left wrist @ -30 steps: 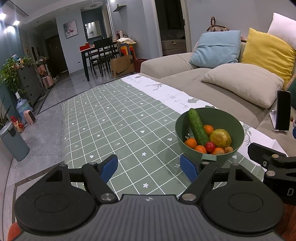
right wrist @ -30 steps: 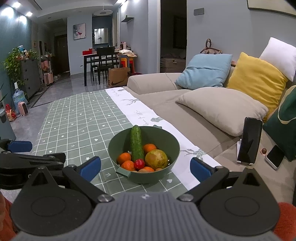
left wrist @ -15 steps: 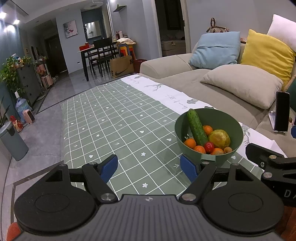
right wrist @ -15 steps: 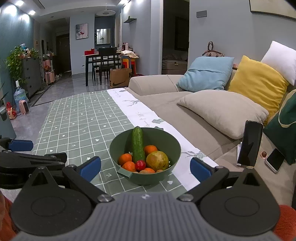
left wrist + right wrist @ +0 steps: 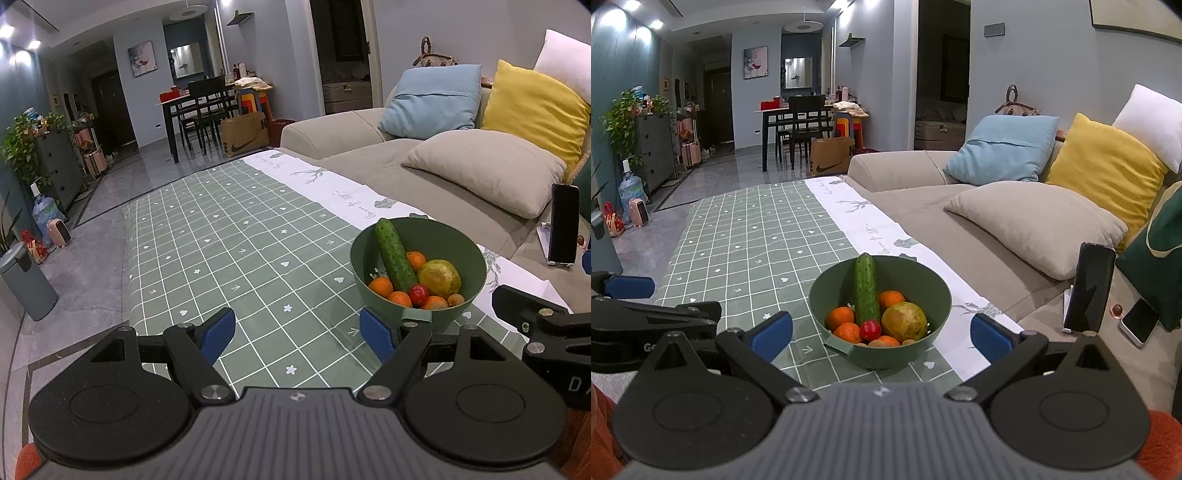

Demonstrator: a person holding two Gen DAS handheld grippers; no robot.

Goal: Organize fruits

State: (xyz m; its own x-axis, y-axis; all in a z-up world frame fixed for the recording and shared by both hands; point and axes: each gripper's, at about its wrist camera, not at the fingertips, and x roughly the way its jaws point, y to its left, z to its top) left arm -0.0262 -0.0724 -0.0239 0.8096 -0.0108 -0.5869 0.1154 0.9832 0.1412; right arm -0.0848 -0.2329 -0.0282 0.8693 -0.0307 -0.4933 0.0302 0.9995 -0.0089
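Right wrist view: both grippers' jaws wide; bowl (image 5: 938, 295) rim hides lowest fruits (image 5: 886, 340).

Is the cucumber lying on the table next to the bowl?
No, the cucumber stands tilted inside the green bowl, leaning on its rim among the oranges and other fruit.
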